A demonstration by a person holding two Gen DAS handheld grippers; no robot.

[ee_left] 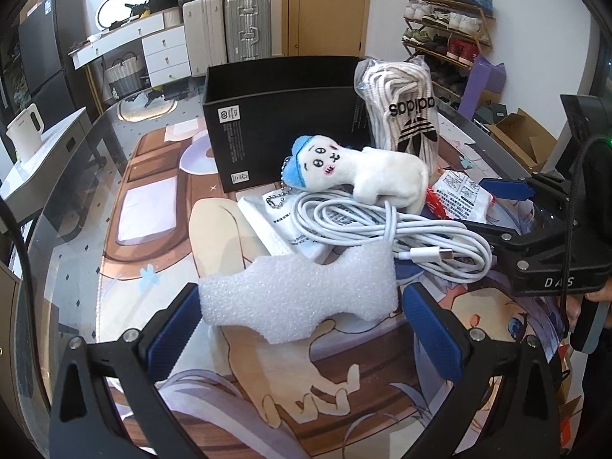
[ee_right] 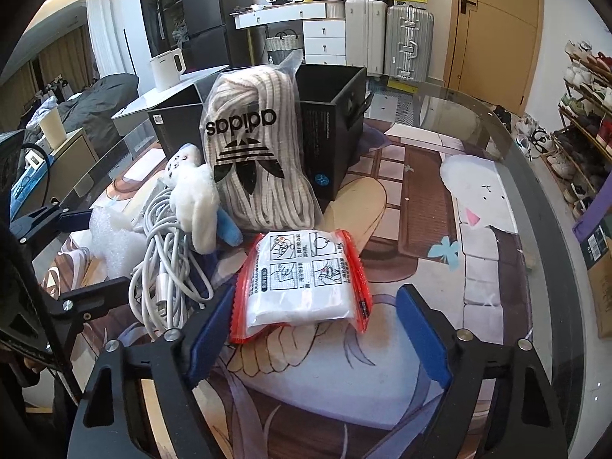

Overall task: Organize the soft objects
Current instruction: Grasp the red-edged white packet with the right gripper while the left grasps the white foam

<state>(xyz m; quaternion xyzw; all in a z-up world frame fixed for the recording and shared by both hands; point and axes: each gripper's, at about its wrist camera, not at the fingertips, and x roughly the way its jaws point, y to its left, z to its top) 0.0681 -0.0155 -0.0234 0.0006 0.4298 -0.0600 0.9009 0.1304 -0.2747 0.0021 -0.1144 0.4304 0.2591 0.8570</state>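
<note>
A white foam piece [ee_left: 298, 298] lies on the table between the open fingers of my left gripper [ee_left: 302, 329]. Behind it lie a coiled white cable [ee_left: 382, 229], a white plush toy with a blue cap [ee_left: 359, 172] and a bagged pack of Adidas socks [ee_left: 405, 111] leaning on an open black box [ee_left: 275, 114]. My right gripper [ee_right: 317, 329] is open around the near end of a red-edged white packet [ee_right: 306, 279]. The socks [ee_right: 256, 153], plush [ee_right: 195, 195], cable [ee_right: 168, 267], foam [ee_right: 111, 237] and box [ee_right: 329, 122] also show in the right wrist view.
The table has a glass top over a cartoon mat [ee_right: 440, 229]. A flat white packet [ee_left: 275, 225] lies under the cable. The right gripper's body [ee_left: 543, 252] shows at the right of the left wrist view. Suitcases [ee_left: 229, 26] and a shoe rack [ee_left: 447, 19] stand behind.
</note>
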